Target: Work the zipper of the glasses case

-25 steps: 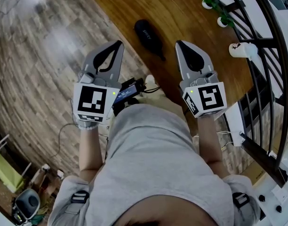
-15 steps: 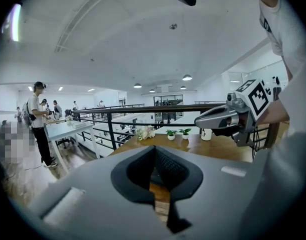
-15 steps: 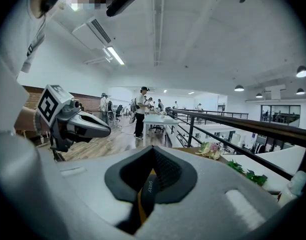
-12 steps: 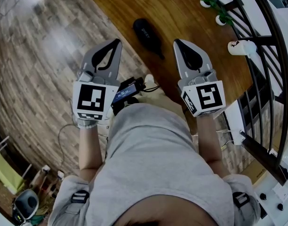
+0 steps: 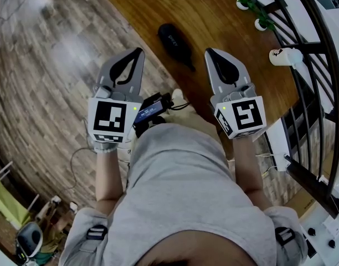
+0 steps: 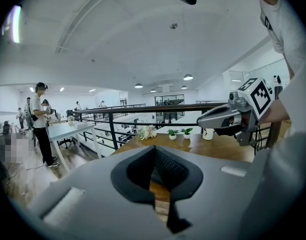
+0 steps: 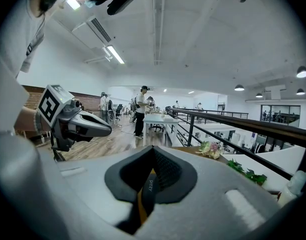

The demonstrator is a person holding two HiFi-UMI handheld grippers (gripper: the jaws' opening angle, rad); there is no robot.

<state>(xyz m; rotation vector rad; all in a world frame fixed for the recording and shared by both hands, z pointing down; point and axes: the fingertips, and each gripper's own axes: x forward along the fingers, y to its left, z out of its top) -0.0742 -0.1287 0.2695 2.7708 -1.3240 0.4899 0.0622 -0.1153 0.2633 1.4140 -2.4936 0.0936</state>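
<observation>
The black glasses case [image 5: 175,43] lies closed on the wooden table [image 5: 225,15], a little beyond and between both grippers. My left gripper [image 5: 140,50] hovers by the table's left edge, left of the case, shut with nothing in it. My right gripper [image 5: 209,51] hovers over the table to the case's right, also shut and holding nothing. In the right gripper view the case [image 7: 149,186] shows as a dark shape through the gap behind the shut jaws [image 7: 153,148]. The left gripper view shows its shut jaws [image 6: 154,148] with only table wood behind them.
Small potted plants [image 5: 252,7] and a white cup [image 5: 286,57] stand along the table's far right edge, next to a black railing [image 5: 313,65]. A small device with a screen [image 5: 150,110] hangs at the person's waist. People stand at a far white desk [image 6: 68,130].
</observation>
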